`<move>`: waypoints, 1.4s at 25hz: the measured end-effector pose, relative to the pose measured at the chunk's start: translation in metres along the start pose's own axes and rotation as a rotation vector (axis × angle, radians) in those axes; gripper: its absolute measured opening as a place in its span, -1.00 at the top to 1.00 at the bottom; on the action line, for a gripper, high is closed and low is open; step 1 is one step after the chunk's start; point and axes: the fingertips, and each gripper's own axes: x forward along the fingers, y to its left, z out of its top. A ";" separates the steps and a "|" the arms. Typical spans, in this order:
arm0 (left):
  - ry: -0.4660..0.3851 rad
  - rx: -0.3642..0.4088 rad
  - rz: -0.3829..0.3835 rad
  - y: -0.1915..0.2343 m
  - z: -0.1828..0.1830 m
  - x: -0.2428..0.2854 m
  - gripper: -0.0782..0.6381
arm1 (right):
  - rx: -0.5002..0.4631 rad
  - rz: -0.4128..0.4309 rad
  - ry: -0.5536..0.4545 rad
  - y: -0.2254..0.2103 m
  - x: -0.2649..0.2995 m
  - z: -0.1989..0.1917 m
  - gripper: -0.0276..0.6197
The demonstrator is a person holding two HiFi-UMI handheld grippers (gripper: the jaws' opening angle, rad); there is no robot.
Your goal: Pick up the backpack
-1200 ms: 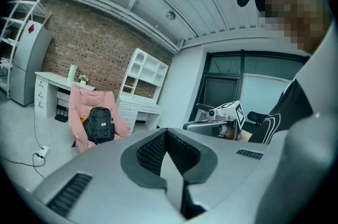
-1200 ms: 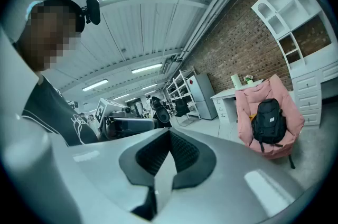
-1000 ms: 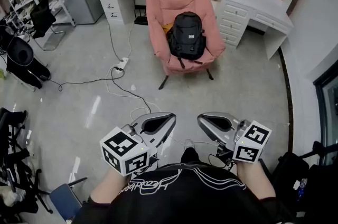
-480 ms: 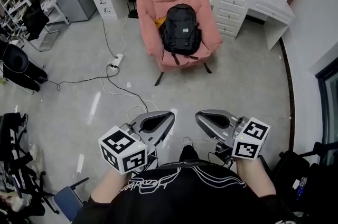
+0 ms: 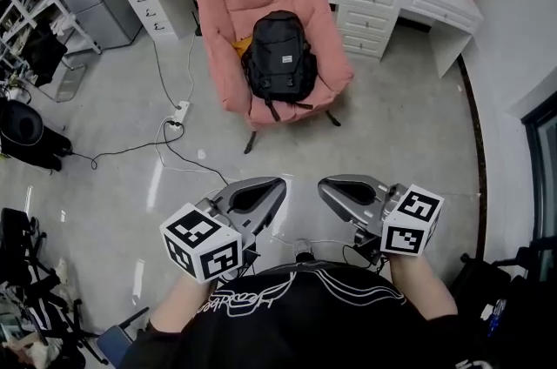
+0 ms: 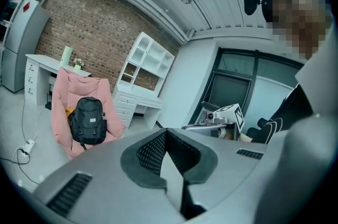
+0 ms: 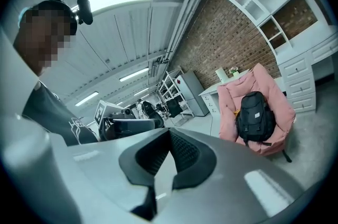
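The backpack (image 5: 278, 54) stands upright on the seat of a pink armchair (image 5: 228, 2), its back leaning on the cushion and its front facing out, so the soft chair props it and stops it slumping. Its loose straps hang over the seat's front edge. A small yellow thing (image 5: 239, 48) peeks out just beside its left shoulder; what it is cannot be told. Both tongs are well apart from the chair, with a wide stretch of bare floor (image 5: 409, 141) between. The left tongs (image 5: 271, 187) and right tongs (image 5: 331, 184) are carried side by side close in front of the person's chest, tips forward, which suits walking up to something rather than reaching for it. Each pair is pressed together with nothing between the pads, as the left gripper view (image 6: 168, 136) and the right gripper view (image 7: 170, 136) plainly show. Both of those views have the backpack (image 6: 88, 120) (image 7: 255, 114) in sight across the room, so the tongs are roughly aimed at it. By this reading the task is at its approach step: the gap has to be crossed and the tongs opened before a grasp, most likely at the top or a strap. A cable (image 5: 180, 110) lies on the floor to the left of the straight path.
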 end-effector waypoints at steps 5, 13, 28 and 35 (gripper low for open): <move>-0.013 0.024 0.017 0.009 0.025 0.029 0.78 | -0.019 0.010 -0.009 -0.030 -0.002 0.026 0.90; -0.026 0.046 0.033 0.017 0.039 0.046 0.78 | -0.036 0.019 -0.028 -0.052 0.002 0.045 0.90; -0.012 -0.021 0.023 0.099 0.062 0.076 0.78 | 0.003 -0.029 -0.005 -0.116 0.053 0.068 0.90; 0.046 -0.082 0.004 0.177 0.083 0.114 0.78 | 0.075 -0.076 0.007 -0.181 0.104 0.092 0.90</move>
